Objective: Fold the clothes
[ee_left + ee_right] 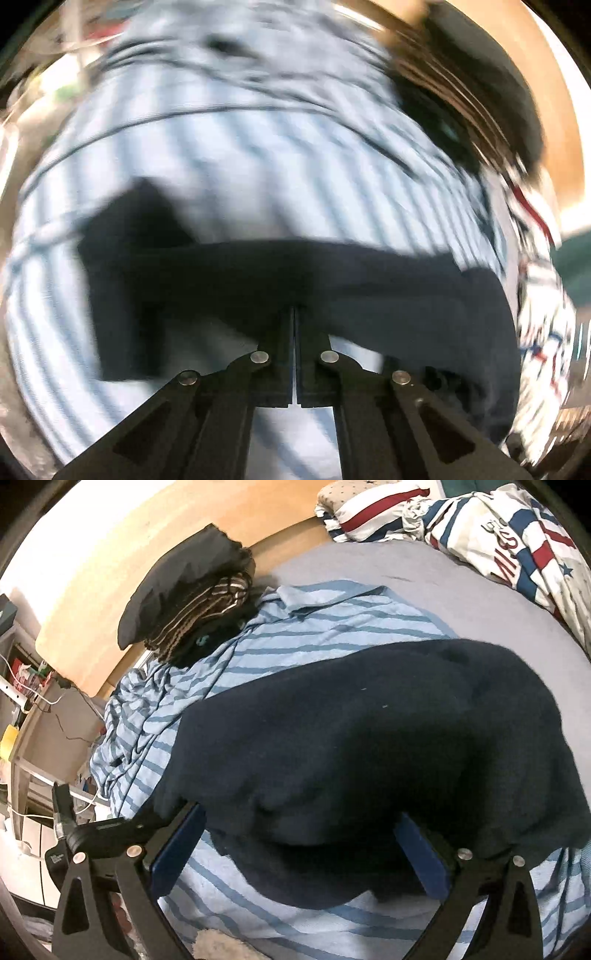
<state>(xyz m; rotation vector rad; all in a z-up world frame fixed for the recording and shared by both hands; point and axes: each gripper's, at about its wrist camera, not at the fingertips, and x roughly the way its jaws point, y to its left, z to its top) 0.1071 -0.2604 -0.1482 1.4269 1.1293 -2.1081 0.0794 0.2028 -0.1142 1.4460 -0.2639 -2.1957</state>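
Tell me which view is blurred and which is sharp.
Left wrist: heavy motion smear over the striped shirt and dark garment; only the fingers look crisp. Right wrist: sharp, evenly lit, with fisheye bending at the edges; the stack reads clearly.

One dark navy garment (369, 746) lies on one blue-and-white striped shirt (332, 627), spread over one grey bed (480, 602). At the bed's far left edge stands one stack of folded dark clothes (188, 598). At the far right corner lies one heap of red, white and blue bedding (480, 528). Two grippers: left gripper (294, 314), right gripper (299, 834).
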